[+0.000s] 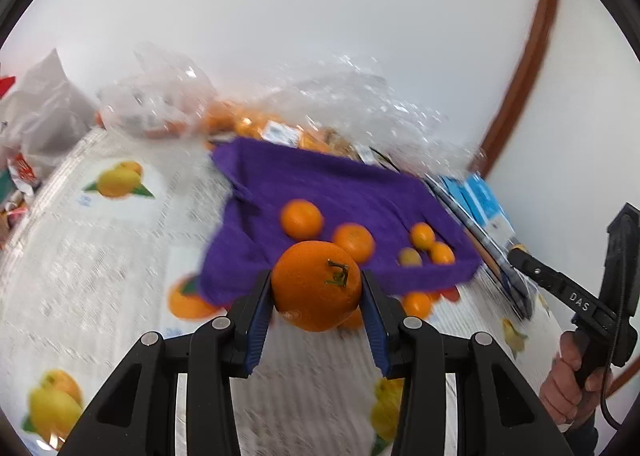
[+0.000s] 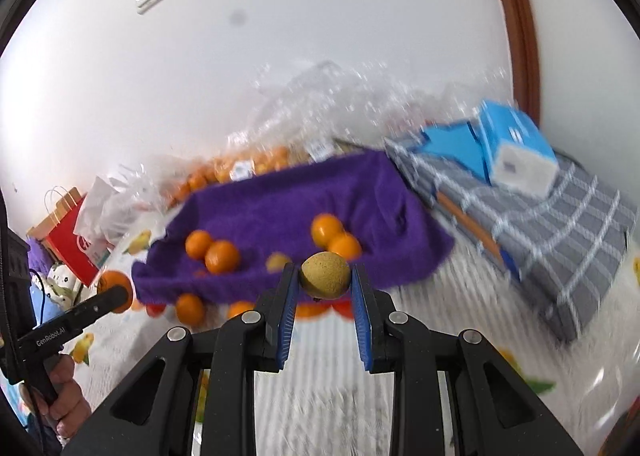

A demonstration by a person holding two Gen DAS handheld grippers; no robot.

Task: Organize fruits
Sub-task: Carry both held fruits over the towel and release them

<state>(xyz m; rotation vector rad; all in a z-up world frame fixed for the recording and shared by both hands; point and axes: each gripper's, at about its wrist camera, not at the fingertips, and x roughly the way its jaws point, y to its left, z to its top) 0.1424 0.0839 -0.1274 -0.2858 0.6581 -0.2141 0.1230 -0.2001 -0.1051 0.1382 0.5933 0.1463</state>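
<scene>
Several oranges [image 1: 301,219] lie loose on a purple towel [image 1: 320,191] spread over the fruit-printed tablecloth [image 1: 112,223], with clear plastic bags [image 1: 344,95] of more fruit behind it. Nearer the camera, the left gripper [image 1: 316,288] clamps a large orange [image 1: 316,284] above the towel's near edge, while the right gripper [image 2: 326,280] is closed on a small yellowish-brown fruit [image 2: 325,275] just in front of the towel.

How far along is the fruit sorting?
Partly done: five fruits already lie on the purple towel. In hand: the left gripper clamps an orange, the right gripper a yellow-brown fruit. Left: loose oranges at the towel's near edge, plus more in the clear bags.
</scene>
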